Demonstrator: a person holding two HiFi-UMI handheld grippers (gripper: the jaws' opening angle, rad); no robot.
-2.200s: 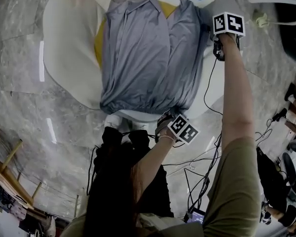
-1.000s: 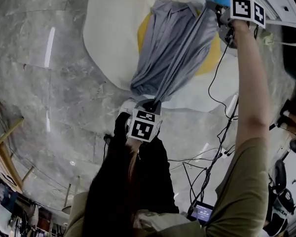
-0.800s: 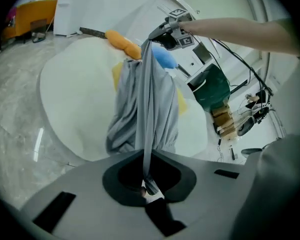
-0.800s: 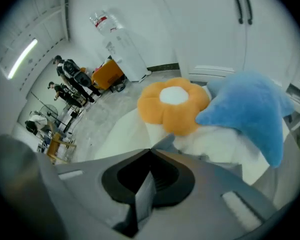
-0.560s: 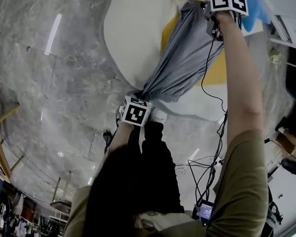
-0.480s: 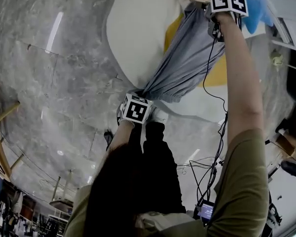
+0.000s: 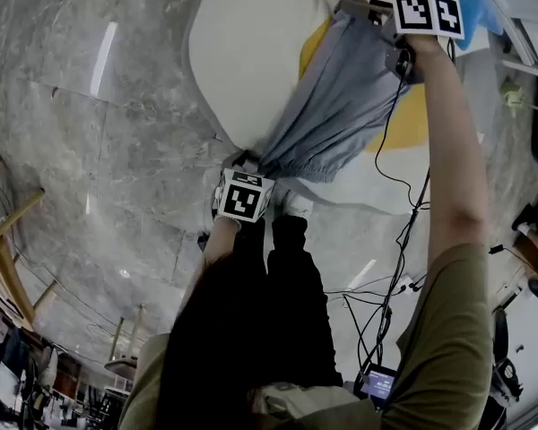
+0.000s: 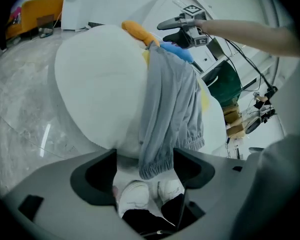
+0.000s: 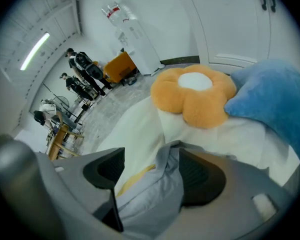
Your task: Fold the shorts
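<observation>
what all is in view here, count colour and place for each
shorts: one, grey, stretched long across the pad between the two grippers
pad: one, white, rounded, on the floor under the shorts
yellow patch: one, yellow, on the pad beside the shorts
flower cushion: one, orange with a white centre, at the pad's far end
blue cushion: one, blue, beside the flower cushion
floor: grey marble, all around the pad
people: a few, dark clothes, far in the background
shoes: two, white, at the pad's near edge
trousers: one pair, black, below the shoes
left gripper: grey, near end, jaws just opened, shorts' hem between them
right gripper: grey, far end, jaws just opened, shorts' cloth between them
</observation>
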